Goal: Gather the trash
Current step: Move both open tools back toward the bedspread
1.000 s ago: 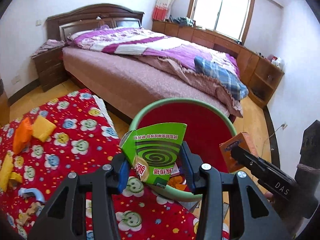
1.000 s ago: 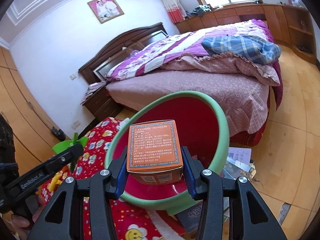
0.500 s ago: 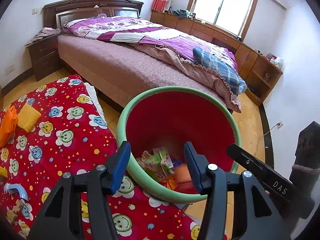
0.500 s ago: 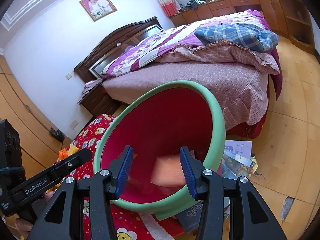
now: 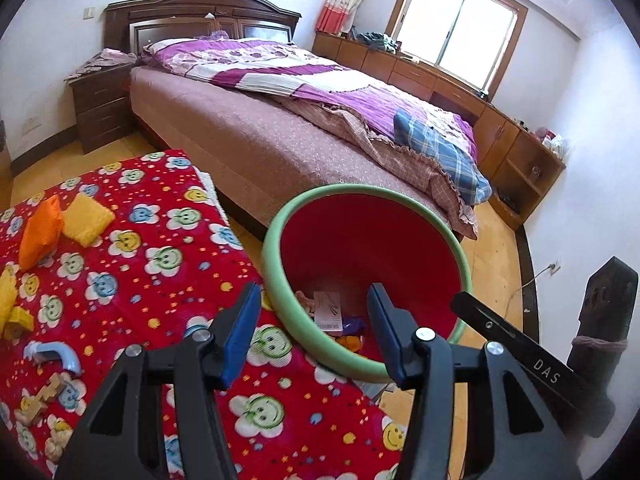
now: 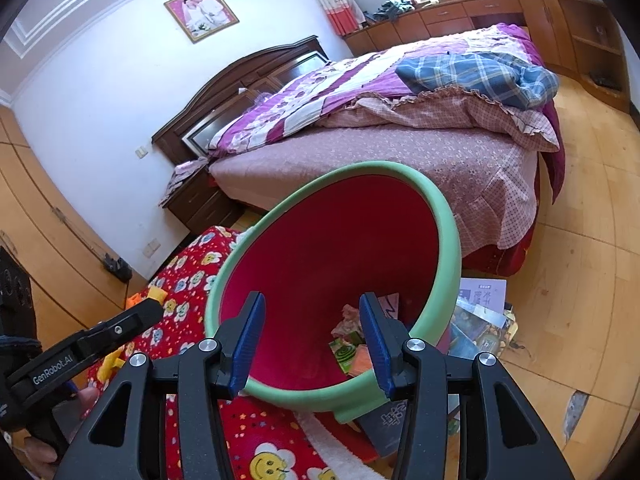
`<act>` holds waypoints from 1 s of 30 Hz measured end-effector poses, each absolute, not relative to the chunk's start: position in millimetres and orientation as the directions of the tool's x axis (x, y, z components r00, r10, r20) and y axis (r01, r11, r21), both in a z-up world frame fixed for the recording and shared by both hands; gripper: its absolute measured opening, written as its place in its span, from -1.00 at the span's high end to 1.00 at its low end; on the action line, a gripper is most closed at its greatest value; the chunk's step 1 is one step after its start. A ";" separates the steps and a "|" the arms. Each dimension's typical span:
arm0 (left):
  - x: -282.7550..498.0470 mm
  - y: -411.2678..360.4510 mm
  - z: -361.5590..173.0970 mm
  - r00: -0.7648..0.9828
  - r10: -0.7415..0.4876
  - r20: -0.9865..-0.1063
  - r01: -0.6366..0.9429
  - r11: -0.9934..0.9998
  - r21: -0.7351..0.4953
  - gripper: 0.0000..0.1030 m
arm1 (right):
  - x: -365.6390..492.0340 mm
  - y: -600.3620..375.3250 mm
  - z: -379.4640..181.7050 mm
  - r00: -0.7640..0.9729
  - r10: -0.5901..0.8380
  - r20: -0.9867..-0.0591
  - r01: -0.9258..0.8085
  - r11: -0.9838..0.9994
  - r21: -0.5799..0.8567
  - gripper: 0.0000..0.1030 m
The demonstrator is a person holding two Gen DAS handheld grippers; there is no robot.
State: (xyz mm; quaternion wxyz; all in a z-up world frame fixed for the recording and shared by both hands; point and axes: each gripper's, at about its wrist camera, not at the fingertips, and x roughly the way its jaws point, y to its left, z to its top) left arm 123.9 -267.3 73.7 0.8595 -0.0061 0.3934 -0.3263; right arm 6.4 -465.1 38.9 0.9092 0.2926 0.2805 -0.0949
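A: Landmark is the red bin with the green rim (image 5: 276,280), standing just off the corner of the red smiley-face mat (image 5: 132,264), with the bed beyond it. Light plastic by the look; would tip if knocked at the rim.

B: Trash already inside?

A: Yes. On the bin floor: a green mosquito-coil box (image 6: 345,354), an orange carton (image 6: 362,360) touching it, a white barcoded wrapper (image 5: 328,312). All thin card or film, so light and easily crushed.

B: What remains outside the bin?

A: On the mat, well left of the bin: an orange packet (image 5: 40,232) and a yellow packet (image 5: 86,220), side by side. Likely soft and puffy, slippery film; I would pinch across the middle, not a corner.

B: Claws?

A: Left gripper (image 5: 312,332) hangs over the bin's near rim, jaws apart, nothing between them. Right gripper (image 6: 310,344) over the bin mouth, also parted and empty.
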 end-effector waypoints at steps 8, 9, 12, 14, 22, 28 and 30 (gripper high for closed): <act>115.0 -228.6 85.5 0.522 -0.550 -0.652 0.518 0.812 -0.270 -0.07 | 6.6 -438.7 49.6 0.830 0.017 -0.557 0.298 0.831 0.470 -0.13; 113.8 -223.1 86.8 0.527 -0.548 -0.650 0.512 0.815 -0.272 -0.08 | 6.8 -434.3 51.4 0.831 0.021 -0.555 0.291 0.835 0.467 -0.13; 109.2 -204.9 90.9 0.546 -0.539 -0.641 0.492 0.826 -0.276 -0.07 | 7.4 -422.7 55.3 0.832 0.030 -0.553 0.275 0.844 0.460 -0.14; 107.0 -194.6 93.3 0.557 -0.533 -0.637 0.481 0.832 -0.276 -0.07 | 8.2 -414.7 57.1 0.832 0.040 -0.553 0.263 0.850 0.457 -0.14; 99.0 -148.9 101.1 0.601 -0.497 -0.626 0.428 0.862 -0.273 -0.08 | 10.3 -380.2 65.0 0.832 0.073 -0.550 0.219 0.868 0.446 -0.24; 101.9 -115.4 101.4 0.629 -0.460 -0.626 0.385 0.884 -0.263 -0.08 | 16.6 -354.4 68.0 0.827 0.091 -0.554 0.190 0.883 0.430 -0.25; 105.2 -105.0 100.8 0.638 -0.446 -0.627 0.367 0.893 -0.261 -0.08 | 20.4 -347.0 67.7 0.825 0.098 -0.557 0.180 0.888 0.422 -0.25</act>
